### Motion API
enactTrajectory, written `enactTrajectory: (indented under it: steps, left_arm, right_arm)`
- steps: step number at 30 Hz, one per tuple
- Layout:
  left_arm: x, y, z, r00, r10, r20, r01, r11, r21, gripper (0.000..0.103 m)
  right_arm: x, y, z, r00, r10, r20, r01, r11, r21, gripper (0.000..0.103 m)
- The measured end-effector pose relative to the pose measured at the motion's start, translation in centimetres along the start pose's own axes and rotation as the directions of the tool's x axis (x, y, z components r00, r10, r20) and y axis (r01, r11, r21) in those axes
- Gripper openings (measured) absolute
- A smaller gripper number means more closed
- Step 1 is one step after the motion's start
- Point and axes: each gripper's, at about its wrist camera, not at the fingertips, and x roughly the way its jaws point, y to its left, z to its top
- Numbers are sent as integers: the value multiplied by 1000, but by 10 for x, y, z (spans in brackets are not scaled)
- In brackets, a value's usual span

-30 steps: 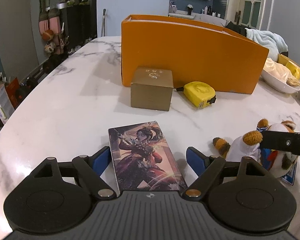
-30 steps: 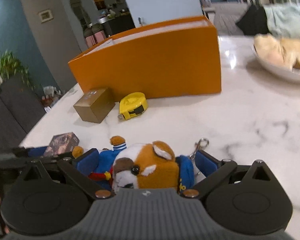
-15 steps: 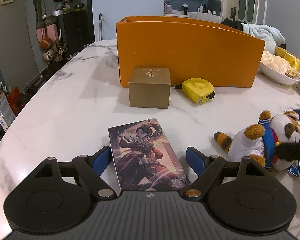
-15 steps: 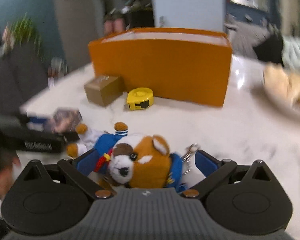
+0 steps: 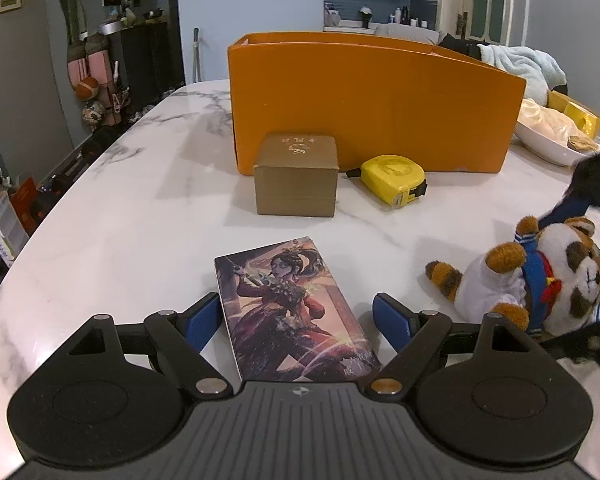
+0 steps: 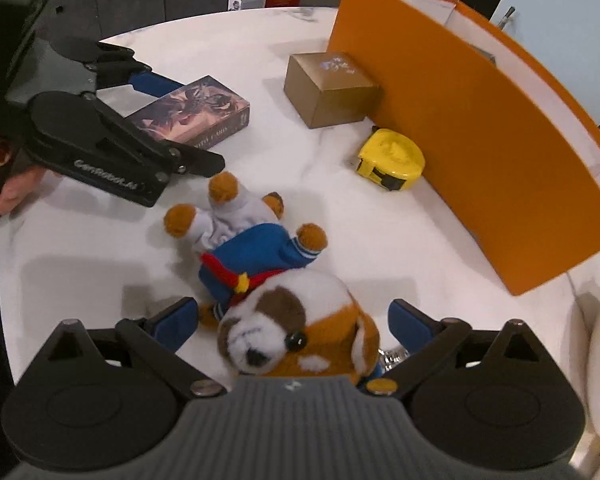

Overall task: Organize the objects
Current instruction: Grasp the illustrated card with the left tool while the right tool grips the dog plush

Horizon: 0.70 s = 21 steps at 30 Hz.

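An illustrated card box (image 5: 292, 312) lies flat on the marble table between the fingers of my open left gripper (image 5: 300, 318); the pads do not touch it. It also shows in the right wrist view (image 6: 192, 114). A plush red panda in a blue jacket (image 6: 276, 292) lies on the table with its head between the fingers of my open right gripper (image 6: 294, 322), with gaps on both sides. The plush also shows at the right of the left wrist view (image 5: 540, 280). A gold cube box (image 5: 296, 174) and a yellow tape measure (image 5: 392, 178) sit in front of a big orange box (image 5: 372, 100).
A white bowl of food (image 5: 552, 140) and a yellow package (image 5: 580, 116) stand at the right behind the orange box. The table edge (image 5: 60, 208) curves along the left. The left gripper's body (image 6: 100, 148) lies close to the plush's feet.
My right gripper has swung up and over the plush and now looks down on it. The plush has turned on the table. The left gripper has barely moved.
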Motion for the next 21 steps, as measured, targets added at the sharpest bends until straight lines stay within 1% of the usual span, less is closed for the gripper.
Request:
enactTrajectory:
  steps: [1, 2, 3, 4, 5, 6, 8, 11, 12, 14, 17, 21]
  left_arm:
    - [0, 1, 0, 1000, -4, -1, 4, 1000, 2, 95]
    - [0, 1, 0, 1000, -6, -1, 6, 1000, 2, 92]
    - [-1, 2, 1, 1000, -6, -1, 6, 1000, 3, 91]
    - [-1, 3, 1, 1000, -6, 0, 6, 1000, 4, 85]
    - [-1, 3, 1, 1000, -6, 5, 6, 1000, 4, 80]
    - [-2, 4, 2, 1000, -13, 4, 13, 1000, 7, 78]
    - [-2, 3, 2, 1000, -22, 9, 22, 1000, 22, 72]
    - [-3, 3, 2, 999, -34, 8, 33, 999, 29, 70]
    - [-3, 3, 3, 999, -38, 6, 38, 999, 29, 70]
    - [-3, 2, 3, 999, -38, 5, 38, 999, 34, 69]
    - [-4, 2, 1, 999, -39, 8, 39, 998, 39, 69]
    - [-6, 0, 0, 999, -36, 10, 35, 998, 48, 69]
  right_arm:
    - [1, -3, -1, 999, 37, 3, -37, 999, 29, 87]
    - [2, -7, -3, 998, 67, 15, -67, 996, 66, 81]
    - [2, -8, -4, 997, 77, 21, -79, 993, 86, 81]
    - [1, -7, -6, 997, 72, 29, -74, 993, 93, 80]
    - [-1, -4, -7, 997, 70, 35, -73, 992, 104, 78]
    - [-3, -2, -8, 996, 79, 43, -83, 989, 121, 73]
    - [-9, -1, -12, 993, 96, 68, -106, 982, 159, 66]
    - [-17, 9, -19, 994, 48, 97, -64, 982, 176, 64]
    - [-19, 9, -21, 994, 44, 103, -63, 980, 191, 64]
    - [-20, 10, -26, 992, 45, 119, -72, 968, 238, 64]
    - [-24, 12, -31, 990, 8, 140, -52, 949, 312, 63]
    - [-27, 14, -35, 986, -81, 143, 16, 912, 409, 63]
